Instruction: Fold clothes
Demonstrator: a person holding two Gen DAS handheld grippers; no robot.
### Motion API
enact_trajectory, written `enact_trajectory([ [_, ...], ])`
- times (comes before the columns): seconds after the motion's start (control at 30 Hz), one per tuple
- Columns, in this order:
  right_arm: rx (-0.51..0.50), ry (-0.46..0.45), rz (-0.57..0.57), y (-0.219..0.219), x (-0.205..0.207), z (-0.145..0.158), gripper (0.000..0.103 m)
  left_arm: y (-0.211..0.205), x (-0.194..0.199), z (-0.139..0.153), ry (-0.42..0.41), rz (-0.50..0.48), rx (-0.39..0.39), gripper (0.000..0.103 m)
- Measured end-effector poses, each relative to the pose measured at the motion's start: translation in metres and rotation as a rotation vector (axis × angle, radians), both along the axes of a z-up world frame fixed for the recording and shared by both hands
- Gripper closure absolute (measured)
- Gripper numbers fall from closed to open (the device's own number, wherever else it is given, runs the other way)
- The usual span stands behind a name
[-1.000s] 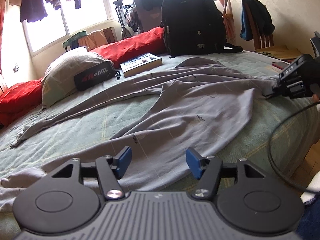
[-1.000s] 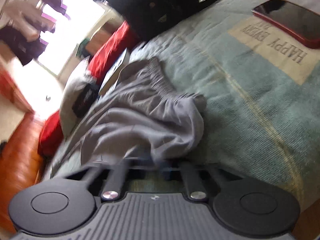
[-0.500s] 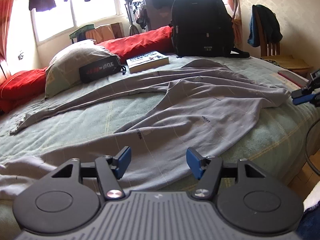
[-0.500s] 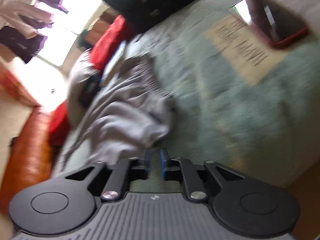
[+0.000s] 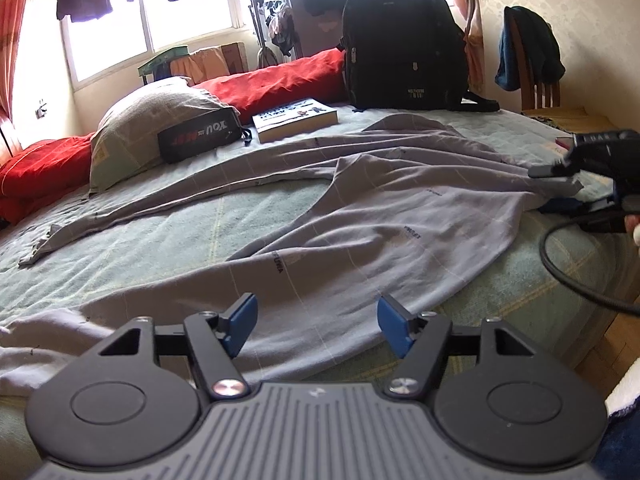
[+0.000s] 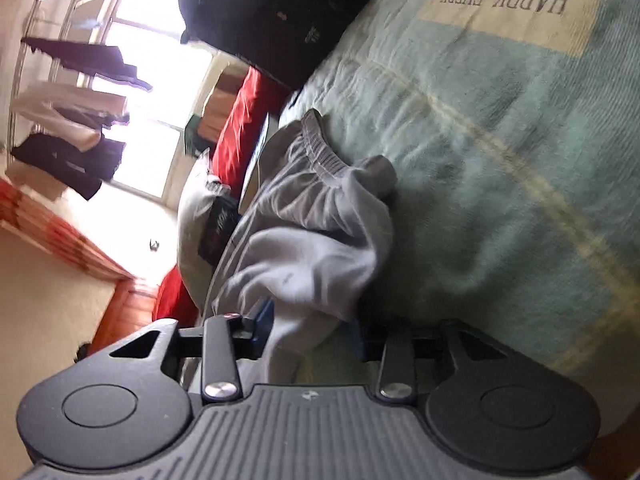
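Now the grey trousers (image 5: 360,216) lie spread across the bed (image 5: 160,248), their waistband corner between the spread fingers of my right claw (image 6: 310,330), which was shut moments ago (a grip seems near). My left claw (image 5: 316,322) hovers spread above the hem; backpack (image 5: 404,40) and window (image 5: 192,4) beyond.

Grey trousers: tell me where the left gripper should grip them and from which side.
Grip the near hem edge of the grey trousers, where the leg lies flat just ahead of the left gripper. Come in low from the bed's near side with open jaws. The right gripper already has bunched cloth between its jaws at the far corner.
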State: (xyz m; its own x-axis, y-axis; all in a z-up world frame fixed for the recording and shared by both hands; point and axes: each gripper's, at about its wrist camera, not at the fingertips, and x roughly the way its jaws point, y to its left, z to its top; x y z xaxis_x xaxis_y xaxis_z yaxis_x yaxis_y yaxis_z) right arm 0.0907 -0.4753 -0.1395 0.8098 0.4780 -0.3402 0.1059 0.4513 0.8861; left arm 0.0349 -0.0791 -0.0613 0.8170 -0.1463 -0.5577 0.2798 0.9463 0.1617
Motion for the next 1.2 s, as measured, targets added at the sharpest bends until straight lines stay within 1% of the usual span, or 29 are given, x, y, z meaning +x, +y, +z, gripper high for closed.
enact_trajectory([
  [0.03,-0.017,0.002,0.003,0.005,0.0,0.004,0.044,0.0,0.0,0.0,-0.003,0.0,0.0,0.035],
  [0.07,-0.033,0.004,0.007,0.01,0.0,0.008,0.043,0.001,0.0,0.001,-0.004,0.002,-0.003,0.035],
  [0.13,-0.114,0.021,0.03,0.02,0.001,0.015,0.045,0.003,0.0,0.002,-0.007,0.007,-0.01,0.035],
  [0.17,-0.177,0.033,0.037,0.025,0.004,0.019,0.058,0.004,0.0,0.001,-0.005,0.011,-0.012,0.035],
  [0.2,-0.222,0.048,0.036,0.028,0.007,0.02,0.084,0.005,0.0,0.001,-0.003,0.014,-0.013,0.035],
  [0.23,-0.25,0.064,0.033,0.029,0.009,0.019,0.096,0.005,0.0,0.001,-0.002,0.015,-0.012,0.035],
  [0.27,-0.243,0.077,0.03,0.028,0.011,0.016,0.098,0.006,-0.001,0.001,-0.004,0.016,-0.012,0.035],
  [0.33,-0.209,0.081,0.027,0.024,0.009,0.014,0.099,0.008,-0.002,0.002,-0.008,0.018,-0.013,0.035],
  [0.4,-0.241,0.084,0.049,0.025,0.002,0.02,0.099,0.01,-0.003,0.003,-0.012,0.023,-0.015,0.035],
  [0.53,-0.277,0.08,0.151,0.03,-0.017,0.041,0.099,0.013,-0.004,0.004,-0.012,0.031,-0.027,0.034],
  [0.67,-0.332,0.159,0.173,0.03,-0.028,0.036,0.1,0.012,-0.002,0.002,0.005,0.033,-0.035,0.034],
  [0.7,-0.345,0.156,0.174,0.031,-0.028,0.039,0.1,0.013,-0.003,0.002,0.006,0.034,-0.036,0.034],
  [0.73,-0.358,0.137,0.173,0.033,-0.028,0.044,0.099,0.013,-0.003,0.002,0.007,0.035,-0.036,0.034],
  [0.77,-0.371,0.118,0.173,0.035,-0.028,0.049,0.095,0.014,-0.003,0.002,0.007,0.037,-0.038,0.034],
  [0.8,-0.384,0.099,0.172,0.037,-0.027,0.054,0.089,0.016,-0.003,0.003,0.008,0.041,-0.046,0.034],
  [0.83,-0.397,0.08,0.171,0.038,-0.027,0.059,0.087,0.017,-0.003,0.004,0.009,0.045,-0.055,0.034],
  [0.9,-0.423,0.041,0.169,0.042,-0.026,0.069,0.077,0.021,-0.001,0.004,0.023,0.056,-0.087,0.034],
  [0.93,-0.436,0.022,0.169,0.044,-0.026,0.074,0.073,0.023,0.0,0.004,0.032,0.062,-0.105,0.034],
  [1.0,-0.461,-0.016,0.167,0.048,-0.025,0.084,0.059,0.03,0.002,0.006,0.044,0.071,-0.138,0.034],
  [1.07,-0.469,-0.062,0.214,0.06,-0.018,0.093,0.055,0.04,0.003,0.01,0.058,0.083,-0.182,0.034],
  [1.13,-0.469,-0.095,0.275,0.075,-0.011,0.097,0.048,0.05,0.005,0.014,0.073,0.094,-0.227,0.034],
  [1.17,-0.467,-0.108,0.3,0.081,-0.007,0.097,0.043,0.06,0.006,0.018,0.079,0.108,-0.254,0.034],
  [1.2,-0.469,-0.116,0.326,0.089,-0.002,0.097,0.041,0.072,0.007,0.021,0.084,0.133,-0.272,0.034],
])
